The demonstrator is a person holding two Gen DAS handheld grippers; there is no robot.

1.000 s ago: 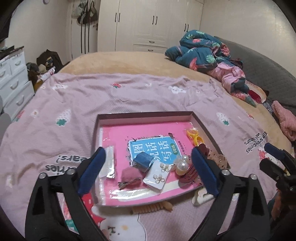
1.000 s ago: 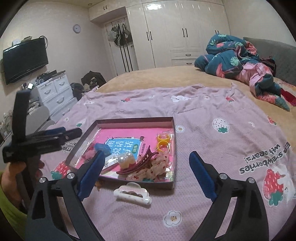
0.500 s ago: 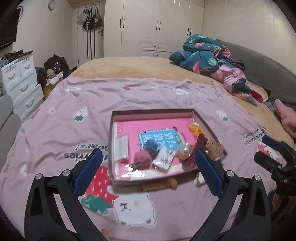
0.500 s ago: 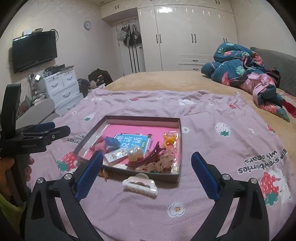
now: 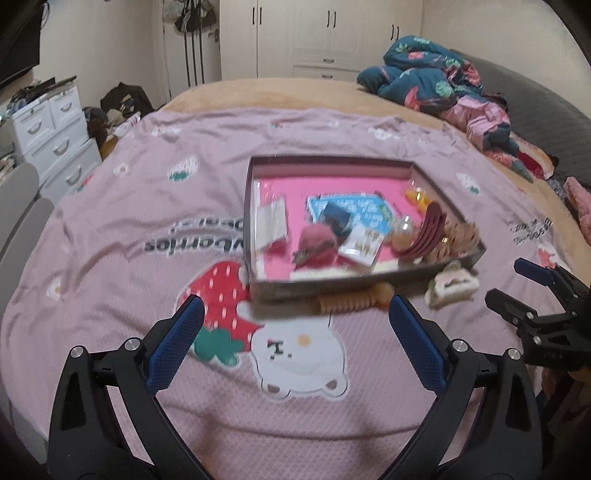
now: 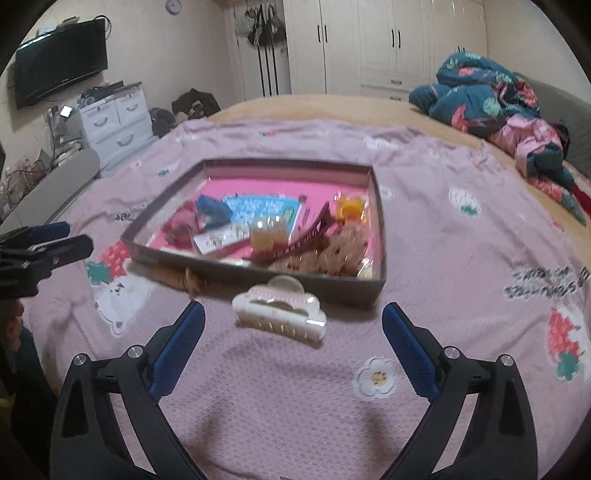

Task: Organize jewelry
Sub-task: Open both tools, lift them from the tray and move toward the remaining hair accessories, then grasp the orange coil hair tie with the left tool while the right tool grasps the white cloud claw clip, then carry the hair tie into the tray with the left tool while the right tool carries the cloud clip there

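both tongs spread wide and empty, left tongs (image 5: pixel 295 317), right tongs (image 6: pixel 291 325) near white hair claw (image 6: pixel 279 309), tray (image 6: pixel 258 275) beyond

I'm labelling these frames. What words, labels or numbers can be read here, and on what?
"strawberries bears": bedspread, upside down, blurred and only partly legible.
Blue booklet in the tray: printed characters, too blurred to read.
Wall clock: too small to read.

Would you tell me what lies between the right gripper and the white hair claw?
Only bare pink bedspread separates the open right gripper from the white hair claw, as the right wrist view shows.
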